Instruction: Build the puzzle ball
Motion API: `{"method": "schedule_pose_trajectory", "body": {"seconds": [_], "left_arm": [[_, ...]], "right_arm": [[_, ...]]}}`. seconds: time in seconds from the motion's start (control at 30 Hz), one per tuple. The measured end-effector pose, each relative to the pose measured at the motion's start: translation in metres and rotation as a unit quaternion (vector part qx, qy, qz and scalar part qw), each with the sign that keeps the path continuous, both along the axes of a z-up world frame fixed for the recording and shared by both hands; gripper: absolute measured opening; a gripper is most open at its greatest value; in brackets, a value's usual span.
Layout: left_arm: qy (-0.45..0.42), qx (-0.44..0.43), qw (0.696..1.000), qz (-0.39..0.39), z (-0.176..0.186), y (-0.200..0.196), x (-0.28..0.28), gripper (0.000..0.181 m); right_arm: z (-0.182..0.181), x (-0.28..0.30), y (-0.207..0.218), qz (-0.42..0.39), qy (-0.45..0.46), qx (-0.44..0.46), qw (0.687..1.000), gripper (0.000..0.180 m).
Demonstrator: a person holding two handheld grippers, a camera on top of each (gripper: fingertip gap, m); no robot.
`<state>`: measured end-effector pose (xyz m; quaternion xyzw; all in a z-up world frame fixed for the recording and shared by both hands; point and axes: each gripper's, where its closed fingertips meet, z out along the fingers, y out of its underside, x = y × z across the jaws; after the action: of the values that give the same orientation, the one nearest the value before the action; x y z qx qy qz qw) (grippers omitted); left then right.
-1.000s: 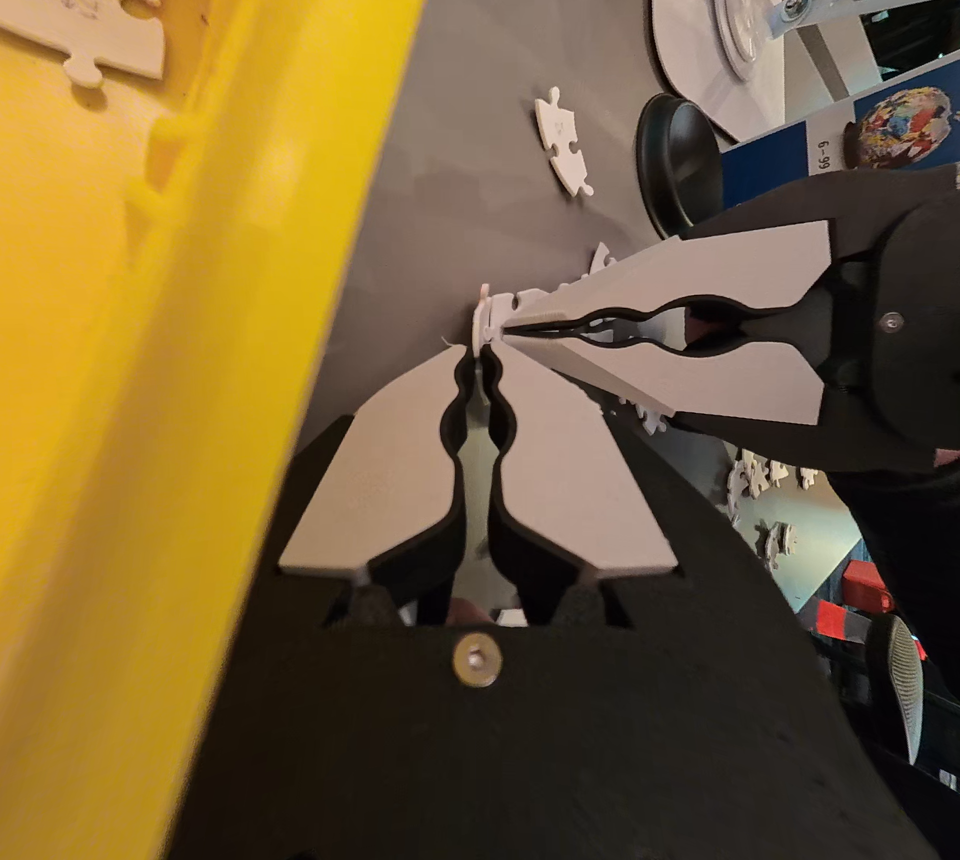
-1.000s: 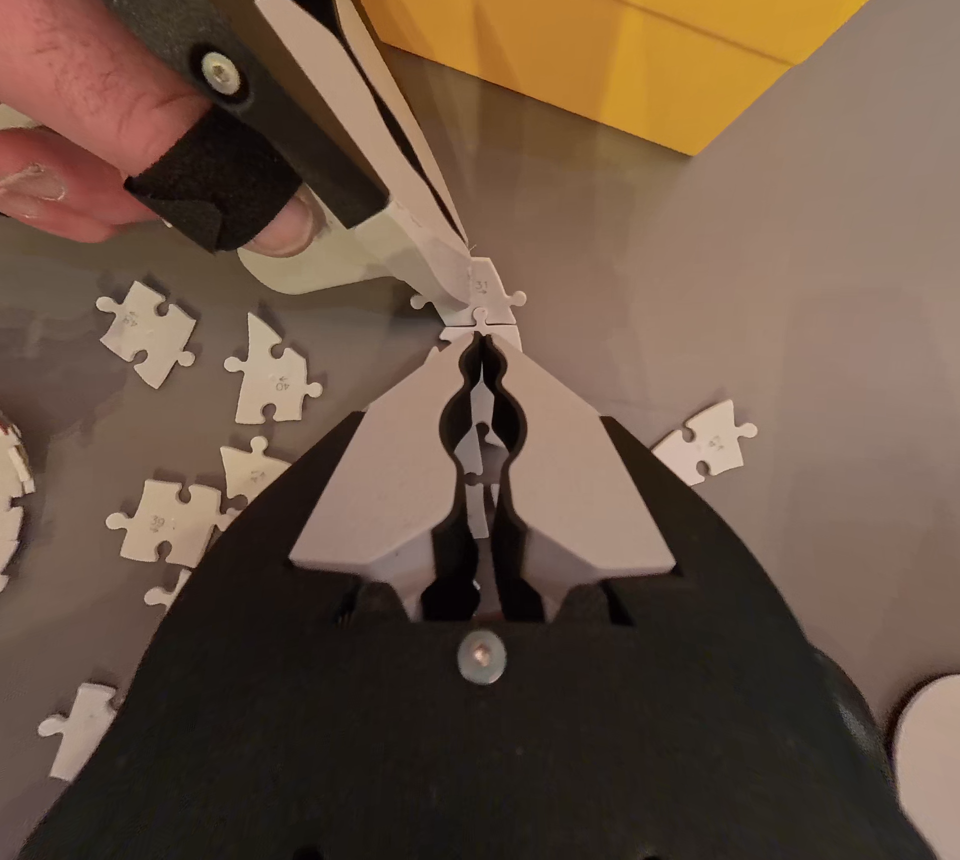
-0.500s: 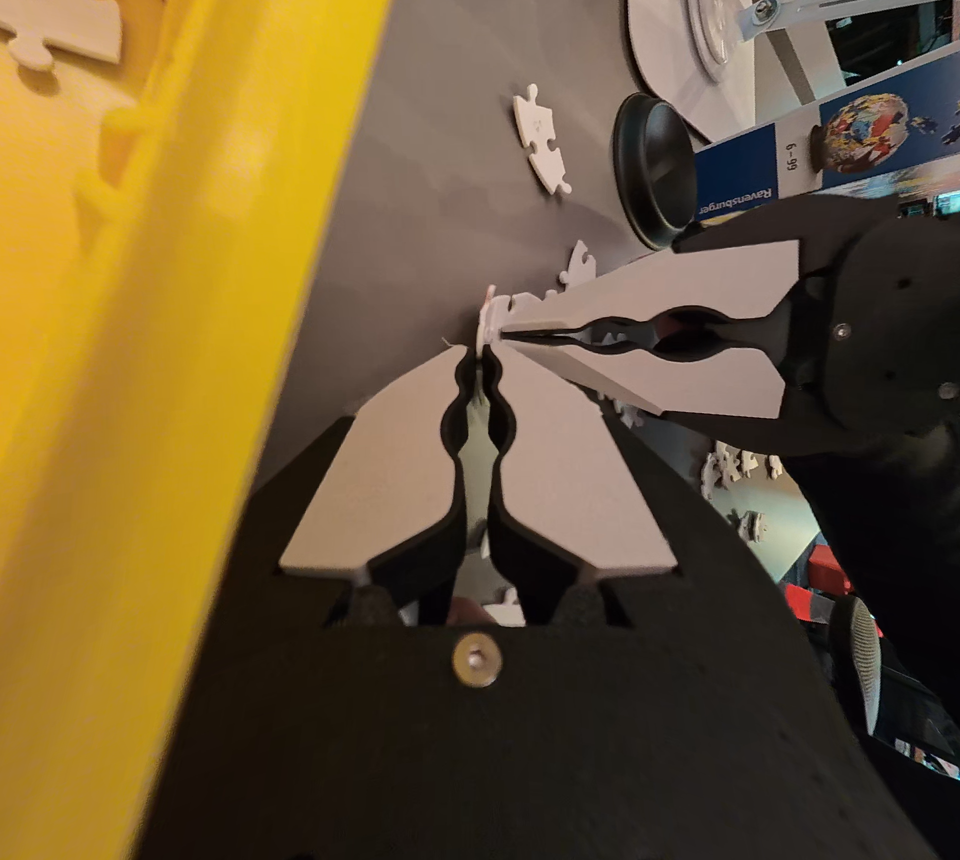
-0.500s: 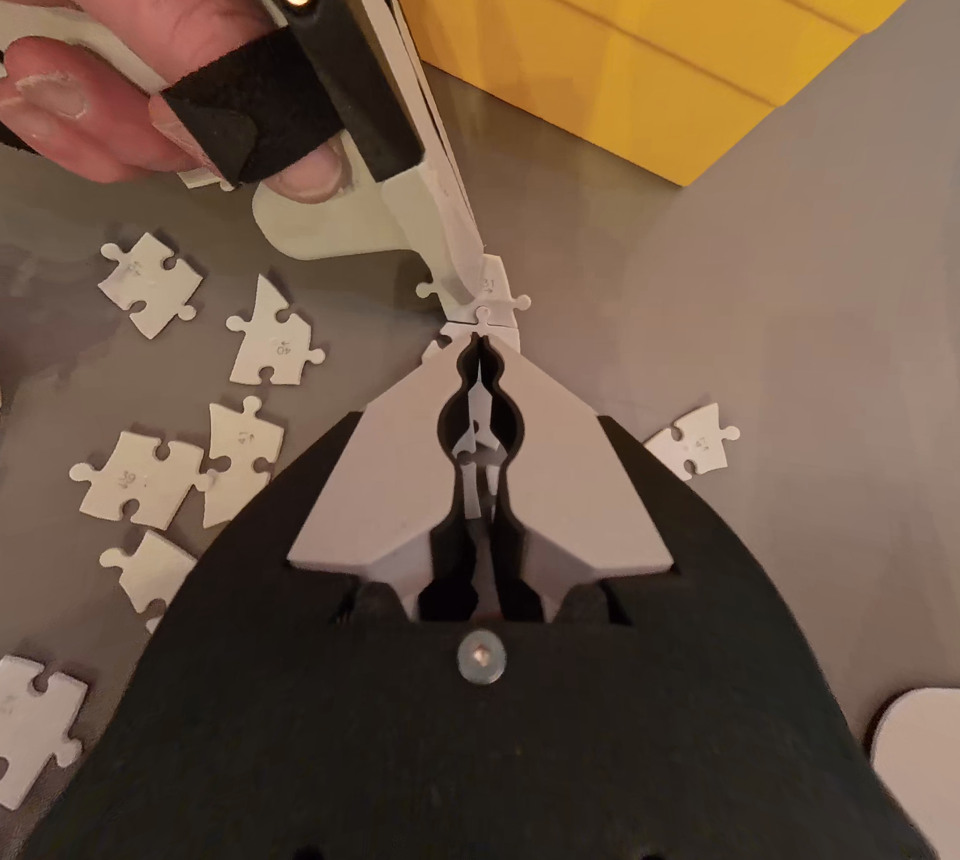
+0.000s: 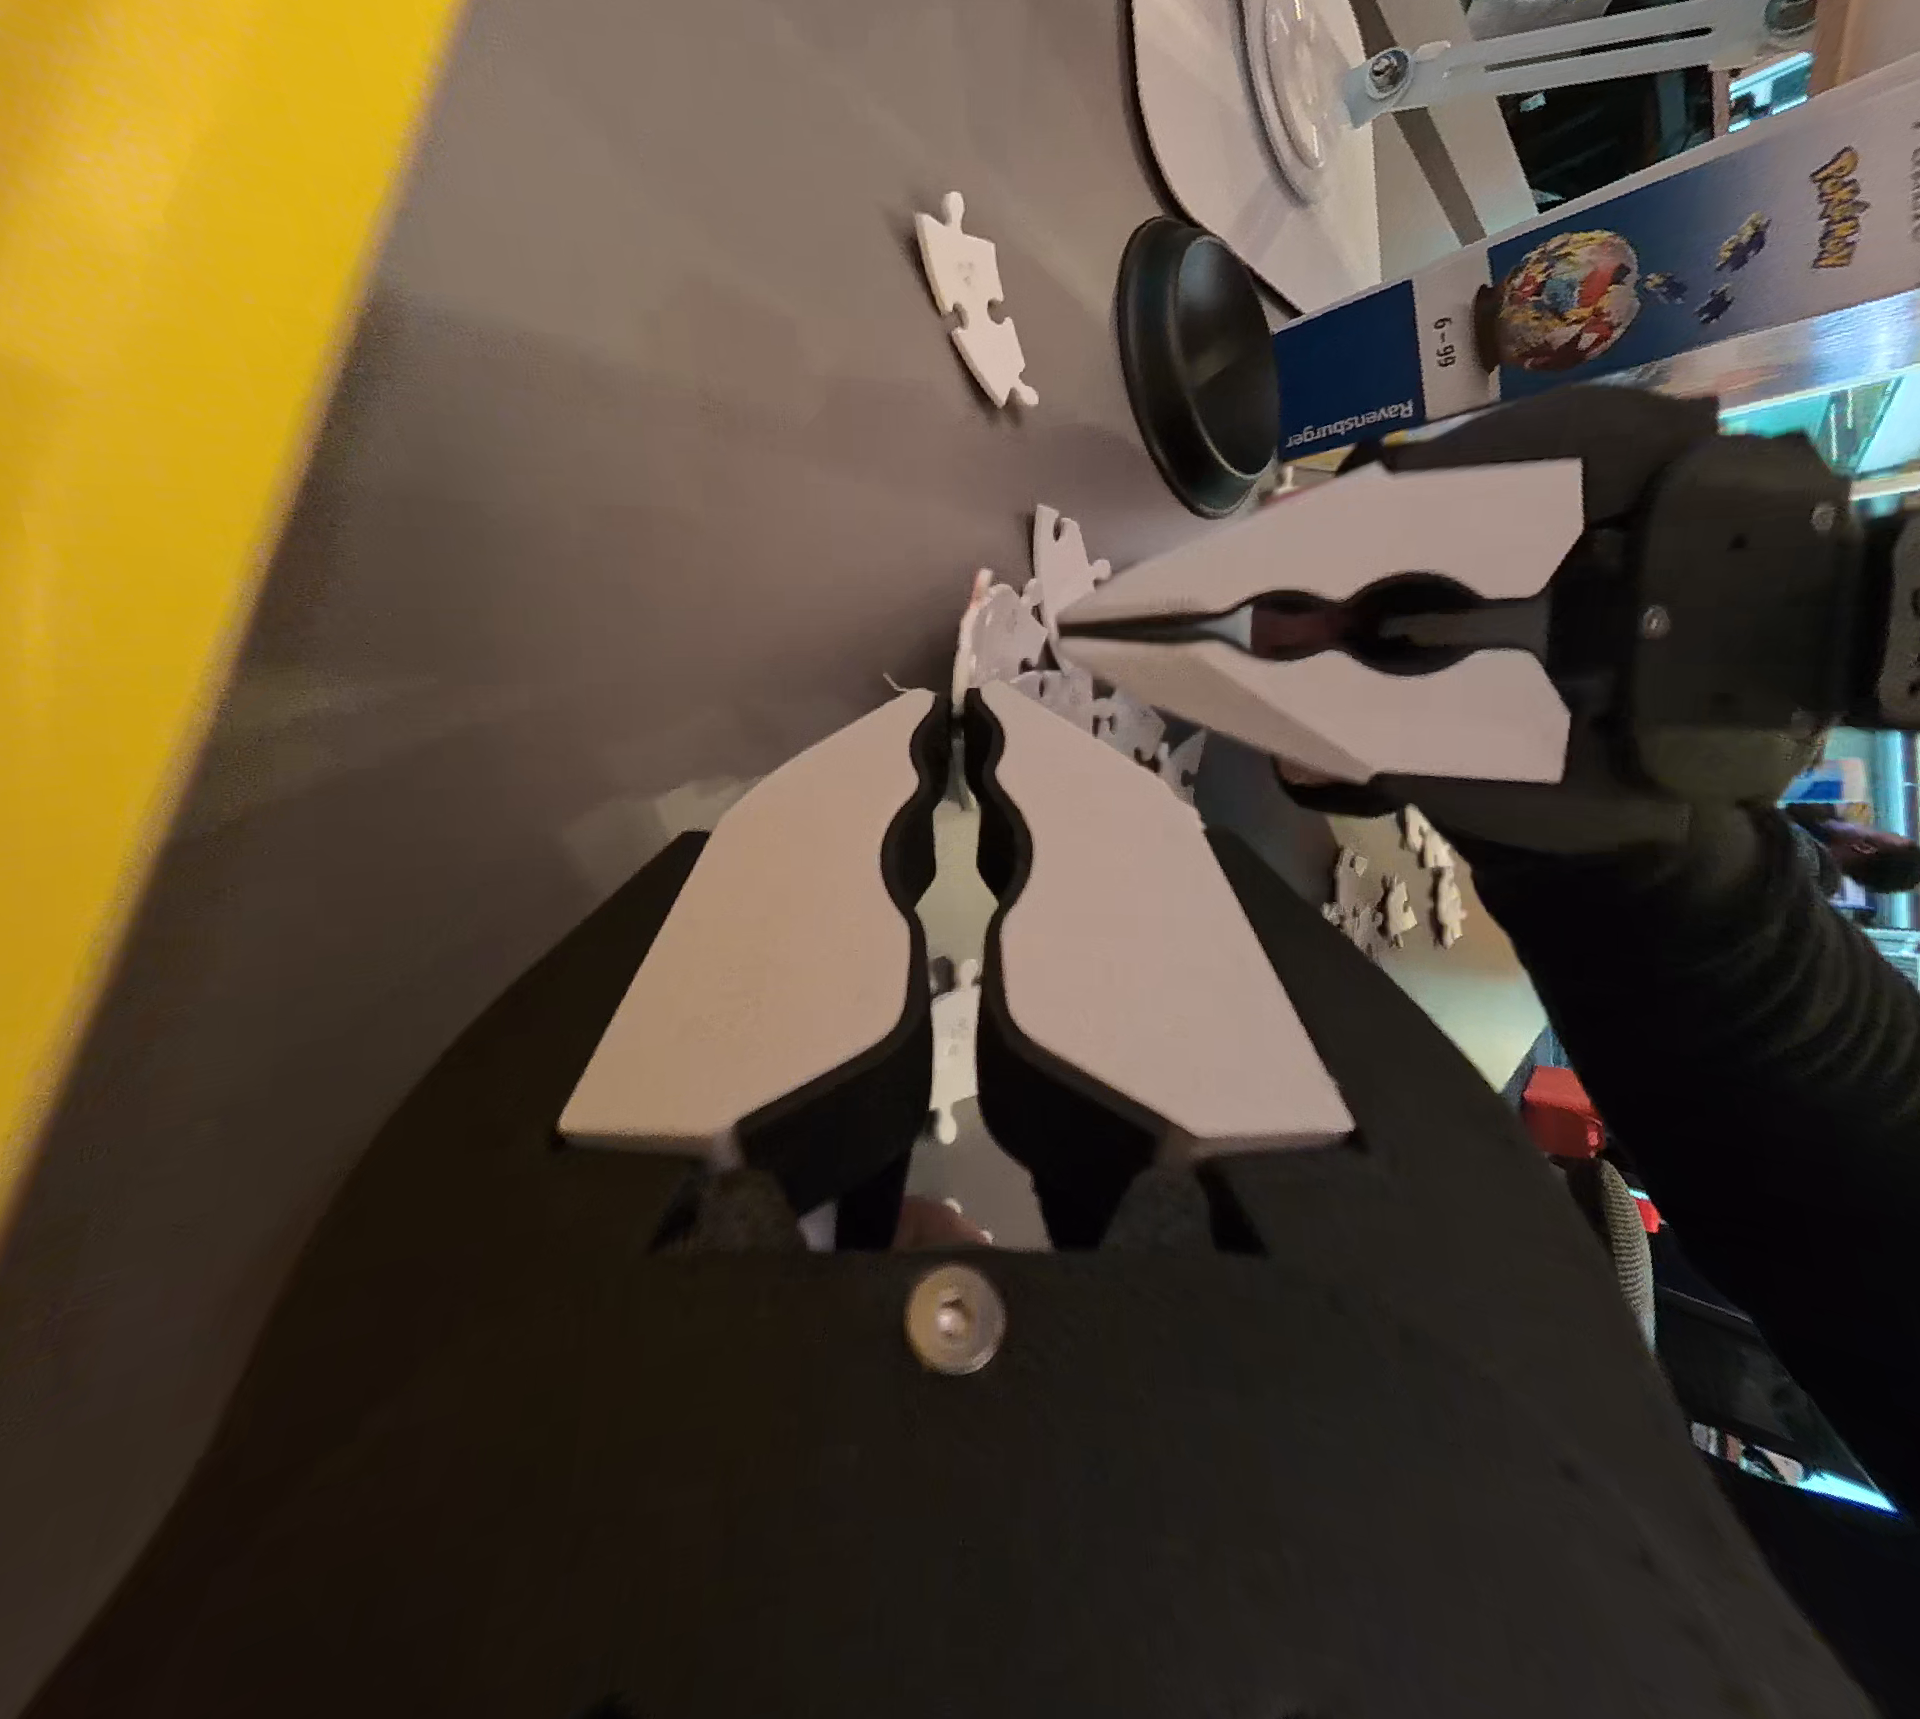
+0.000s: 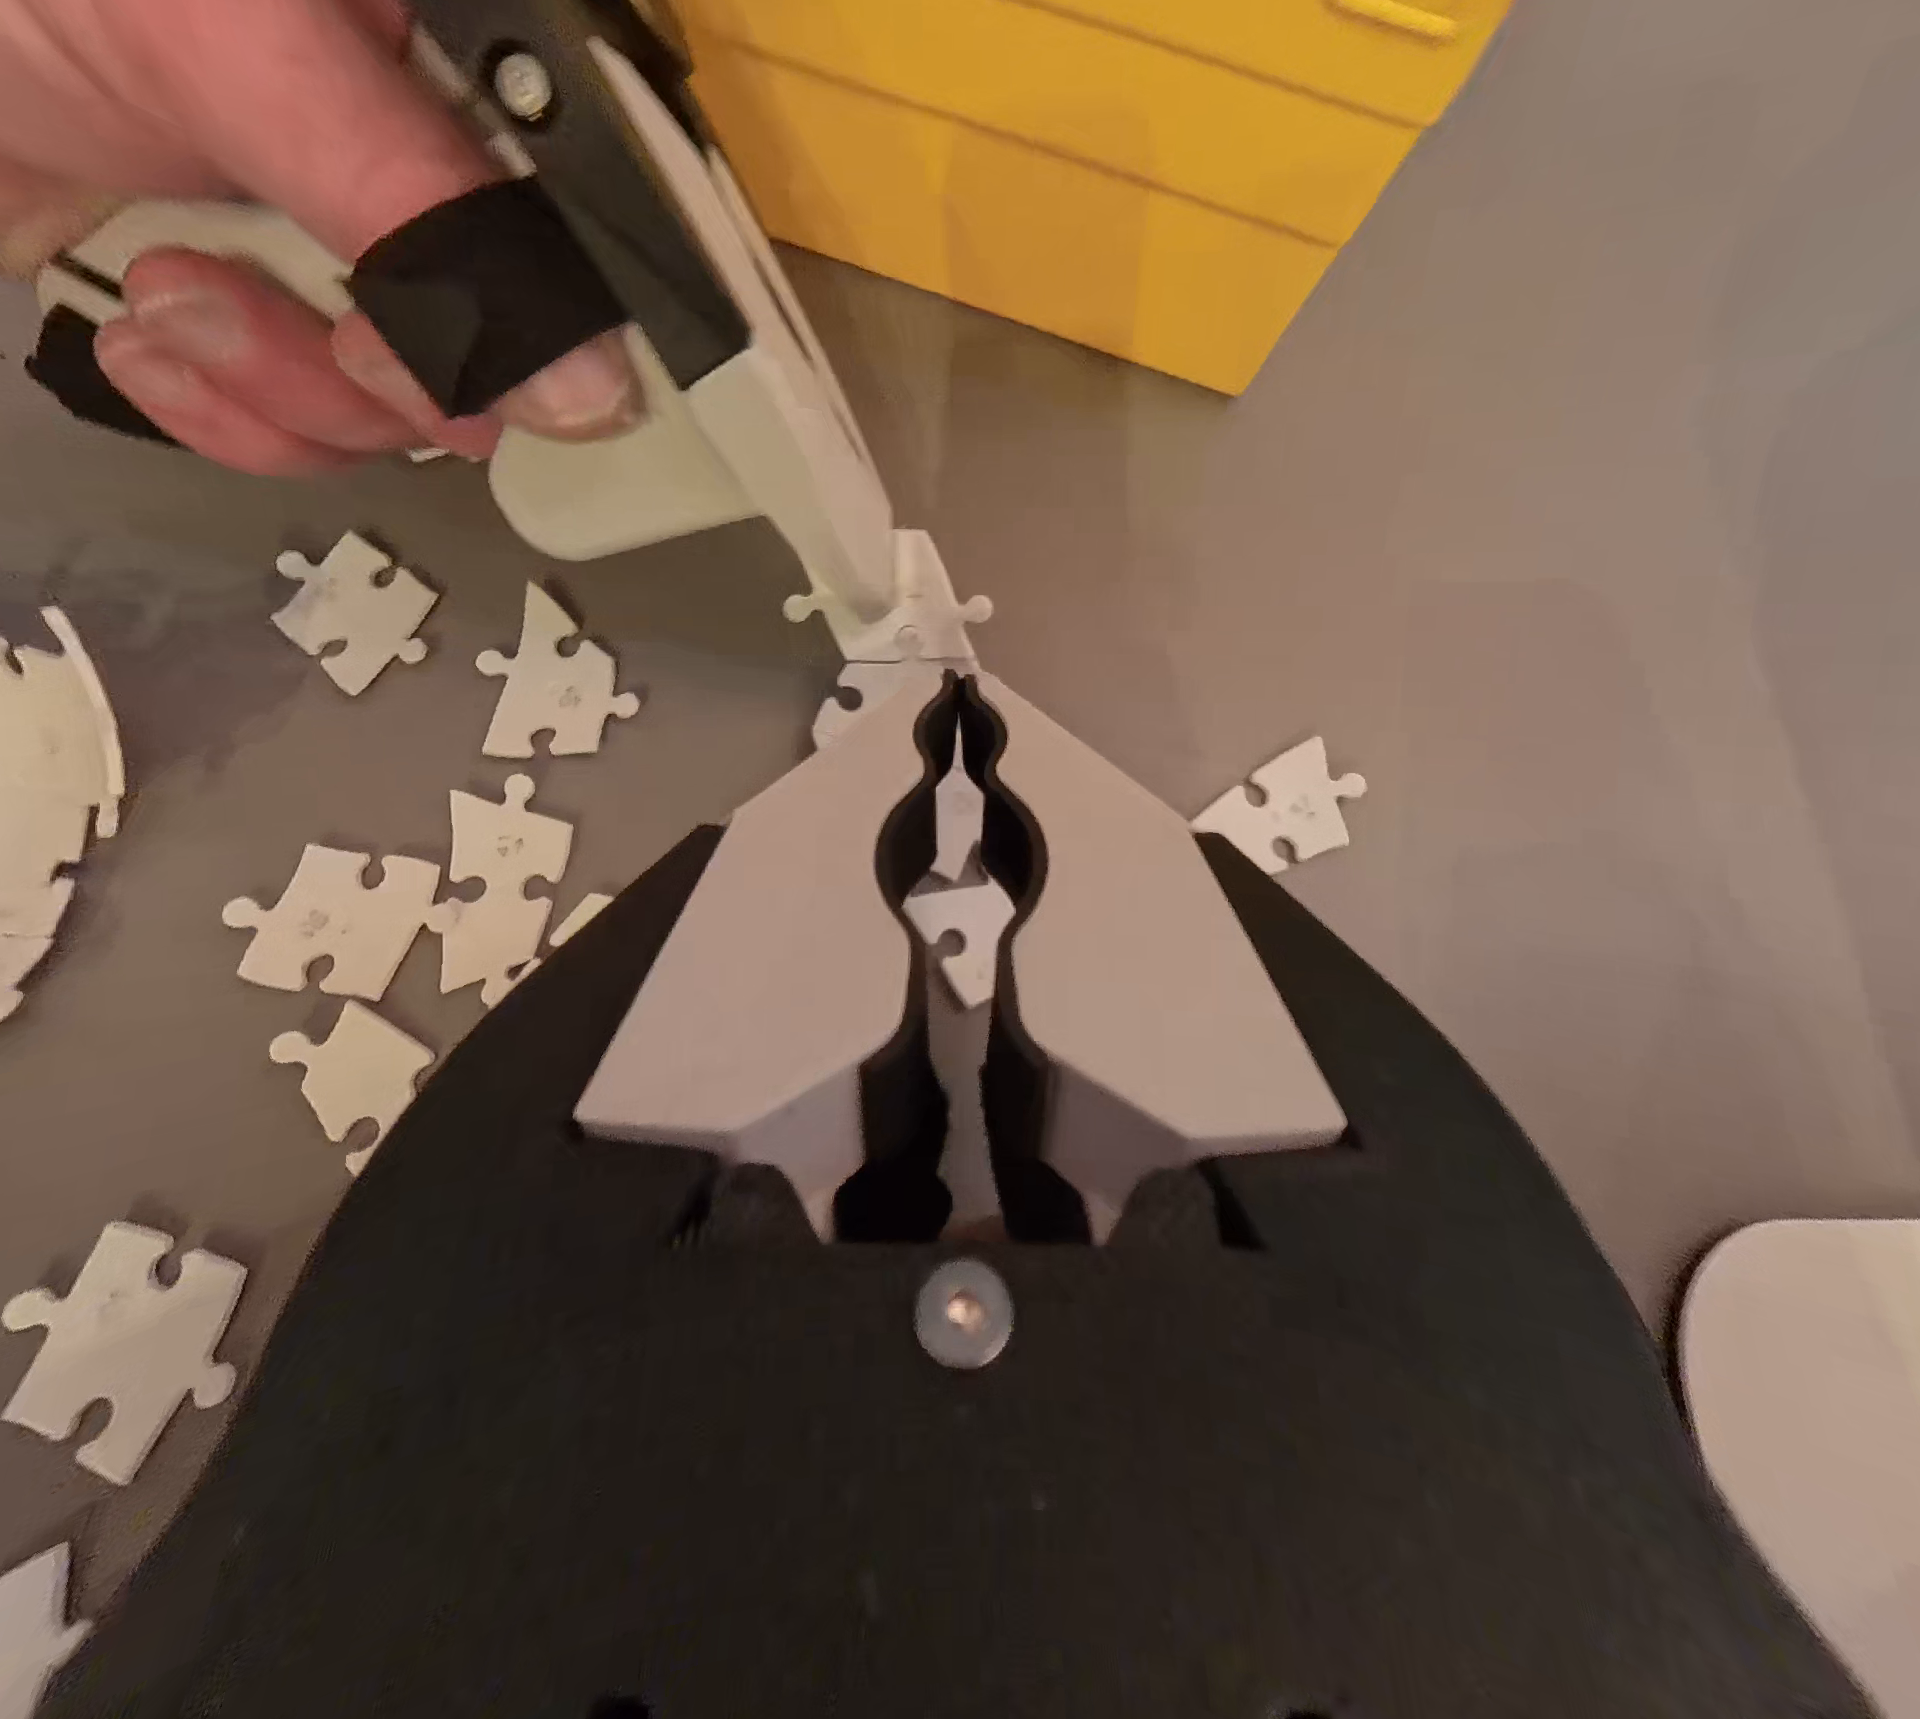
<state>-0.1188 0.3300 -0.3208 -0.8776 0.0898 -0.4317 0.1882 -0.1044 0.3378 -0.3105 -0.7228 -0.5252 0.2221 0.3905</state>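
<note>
My left gripper point(image 5: 961, 705) is shut on a white puzzle piece point(image 5: 963, 656), seen edge-on at its tips. My right gripper point(image 6: 958, 682) is shut on a second white piece point(image 6: 883, 667). The two pieces meet tip to tip above the grey table, and their tab and notch look joined. In the right wrist view the left gripper point(image 6: 878, 599) comes down from the upper left, held by a hand point(image 6: 156, 111), with its piece point(image 6: 928, 573). In the left wrist view the right gripper point(image 5: 1060, 630) comes in from the right with its piece point(image 5: 1013, 646).
Several loose white pieces point(image 6: 551, 693) lie on the table at left, and one point(image 6: 1288, 802) lies at right. A curved joined segment point(image 6: 52, 786) sits at the left edge. A yellow bin point(image 6: 1039, 111) stands behind. A black round stand point(image 5: 1195, 381), the puzzle box point(image 5: 1558, 298) and a white board point(image 5: 1195, 7) lie beyond.
Both grippers stay shut with their pieces pressed together. The pair has drifted a little away from the yellow bin. The left gripper now stands steeper in the right wrist view.
</note>
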Motion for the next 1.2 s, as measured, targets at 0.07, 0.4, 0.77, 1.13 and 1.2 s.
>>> {"method": "schedule_pose_trajectory", "body": {"seconds": [0.07, 0.4, 0.77, 1.13, 1.2], "left_arm": [[-0.003, 0.003, 1.0, -0.002, 0.001, 0.0, 0.001, 0.002], [0.017, 0.016, 1.0, -0.014, 0.001, -0.001, 0.001, 0.002], [0.02, 0.027, 0.999, -0.031, 0.0, -0.004, 0.004, 0.002], [0.006, 0.047, 0.998, -0.036, 0.005, -0.003, 0.002, 0.004], [-0.001, 0.057, 0.998, -0.039, 0.009, -0.003, 0.003, 0.005]], "right_arm": [[0.001, 0.002, 0.006, -0.008, 0.008, -0.031, 0.999, 0.0], [-0.006, -0.009, 0.001, 0.048, 0.053, -0.248, 0.966, 0.01], [-0.014, -0.006, -0.004, 0.072, 0.036, -0.312, 0.947, 0.013], [-0.004, -0.006, -0.007, 0.09, 0.077, -0.354, 0.928, 0.0], [0.001, -0.005, -0.007, 0.092, 0.089, -0.355, 0.926, 0.0]]}}
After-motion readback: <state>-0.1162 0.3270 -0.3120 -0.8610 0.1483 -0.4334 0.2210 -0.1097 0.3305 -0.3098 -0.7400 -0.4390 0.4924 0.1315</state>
